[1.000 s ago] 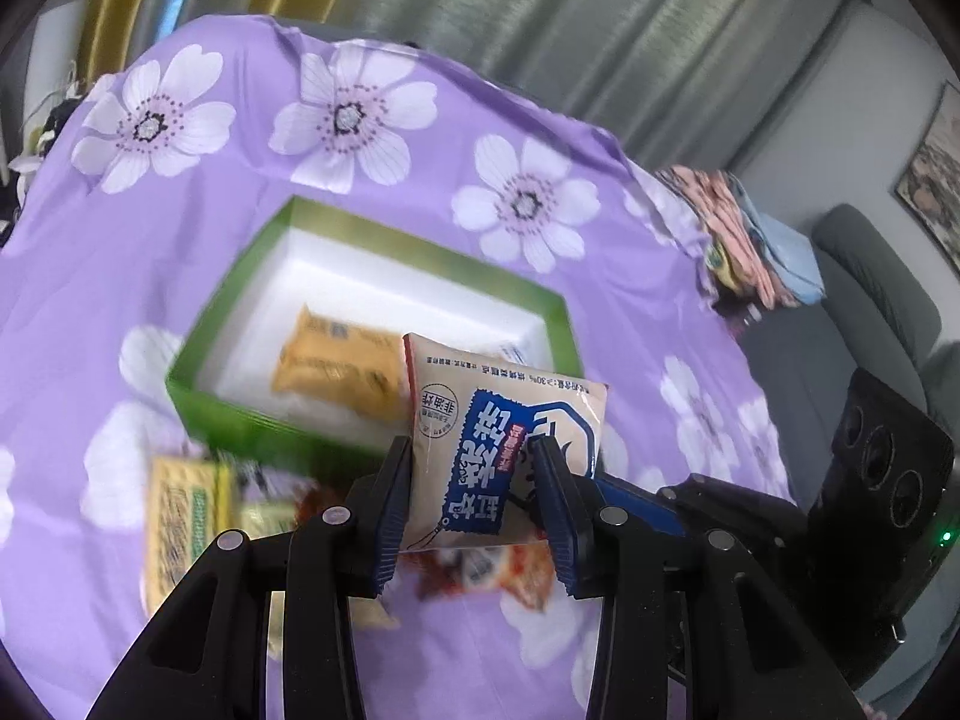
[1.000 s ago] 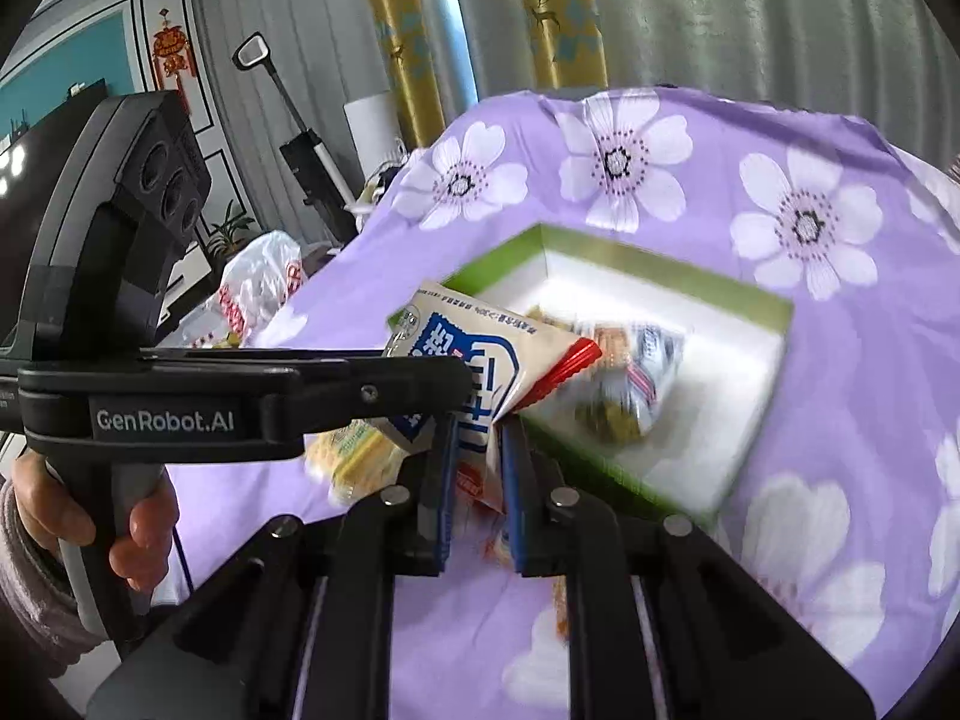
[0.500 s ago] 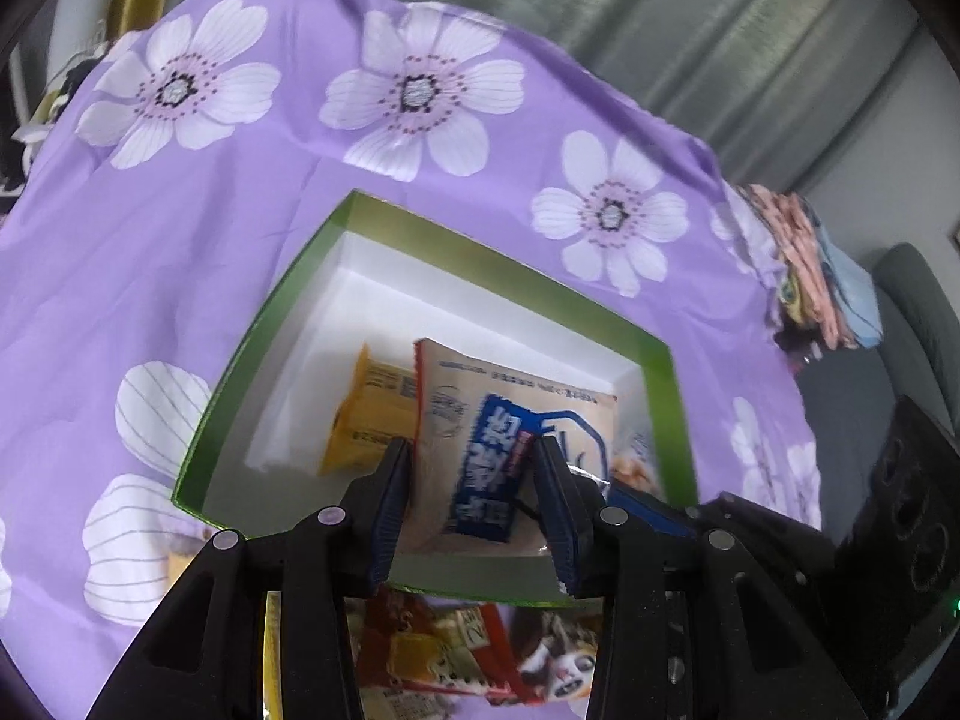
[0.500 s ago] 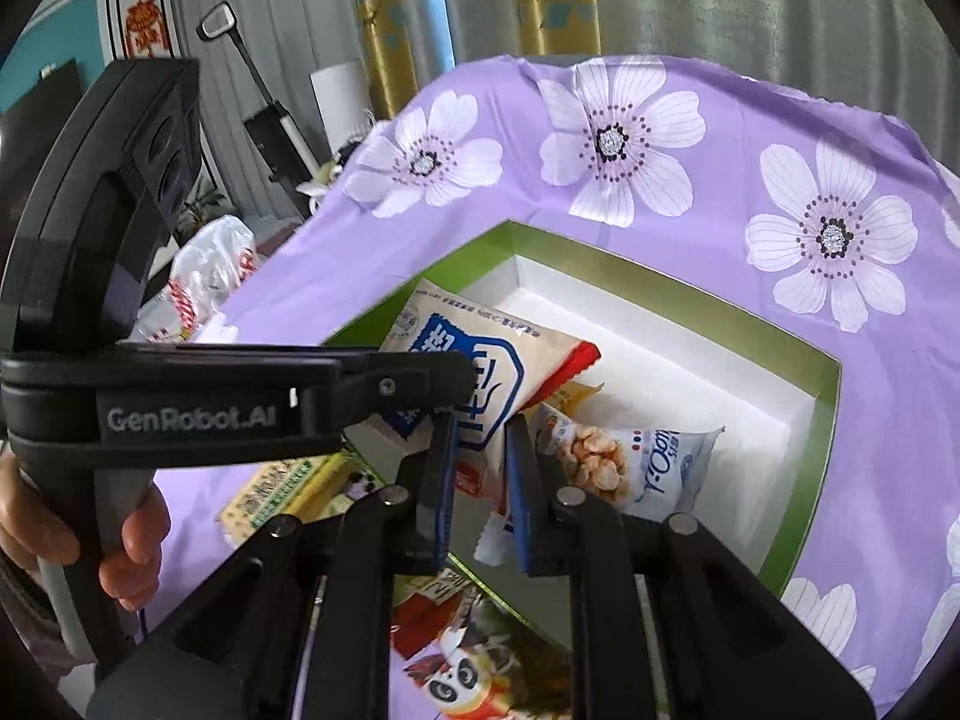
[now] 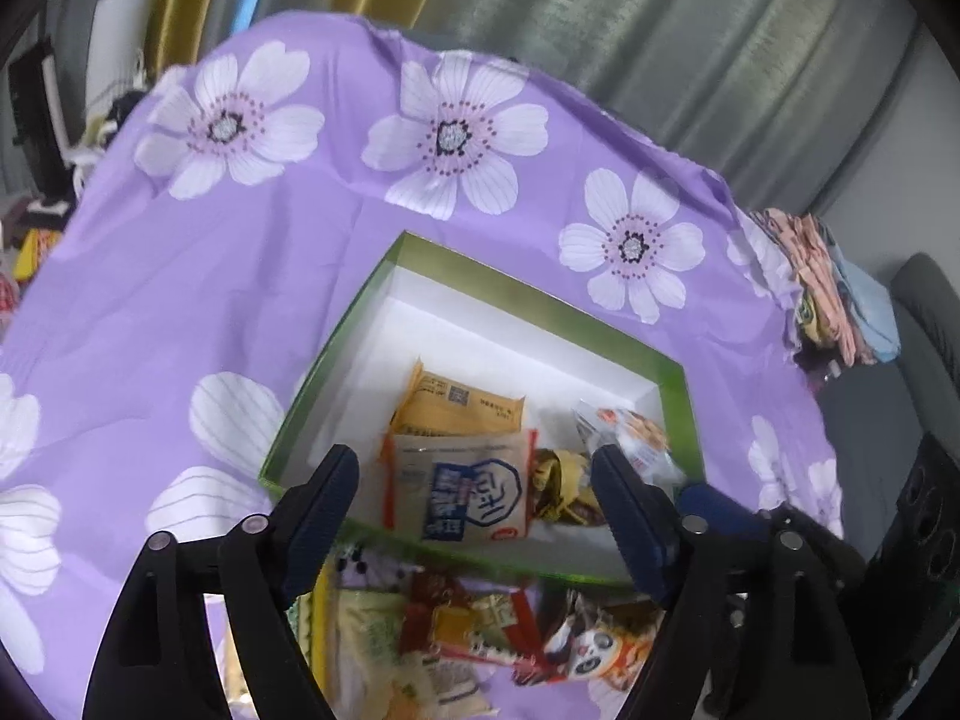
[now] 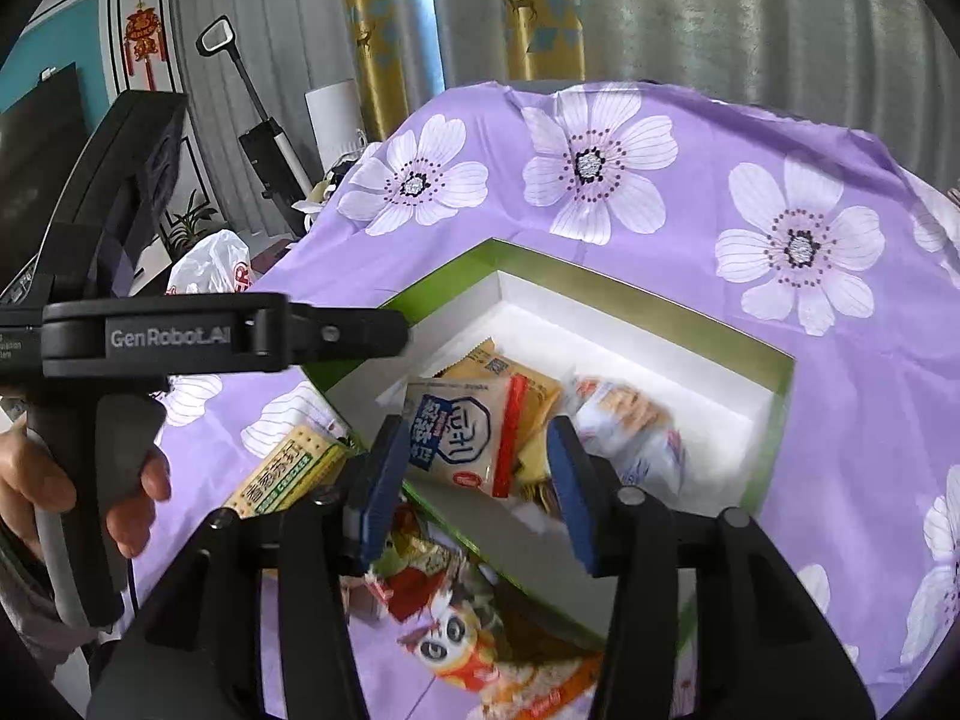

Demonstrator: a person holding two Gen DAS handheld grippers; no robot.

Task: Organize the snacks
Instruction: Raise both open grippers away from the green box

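Dropped from both opening grippers, left gripper (image 5: 474, 510) wide and right gripper (image 6: 474, 480) narrower, blue-and-white packet (image 5: 459, 495) now inside green box (image 5: 528, 294); several snacks (image 5: 474, 630) left outside on bench (image 5: 180, 300).

Grey curtain (image 5: 690, 42) spans upper frame, yellow patterned drapes (image 6: 384, 30) at upper centre. Teal wall (image 6: 66, 54) with red knot ornament (image 6: 144, 42) upper left. Grey sofa (image 5: 924, 324) at right edge.
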